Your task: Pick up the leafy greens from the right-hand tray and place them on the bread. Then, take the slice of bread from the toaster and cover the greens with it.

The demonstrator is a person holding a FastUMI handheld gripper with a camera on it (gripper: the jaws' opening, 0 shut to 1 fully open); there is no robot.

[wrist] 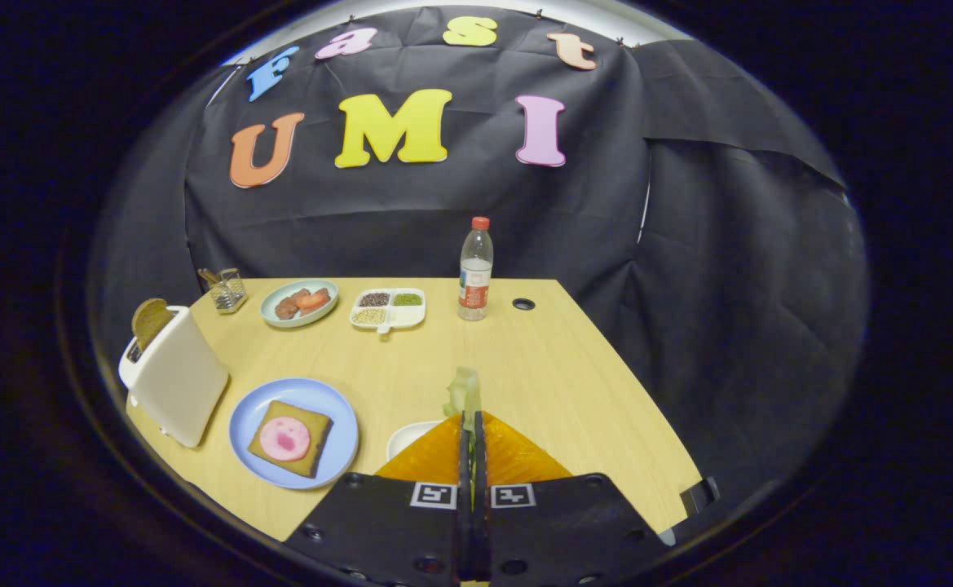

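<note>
Light wooden table with a round cable hole near the far edge. At far left, a small wire basket; right of it a pale green plate of meat and tomato, then a white divided dish of grains, then an upright plastic water bottle with a red cap. At near left, a white toaster holding a bread slice. Beside it, a blue plate carrying bread topped with a pink slice. Just right of that, a white tray.
</note>
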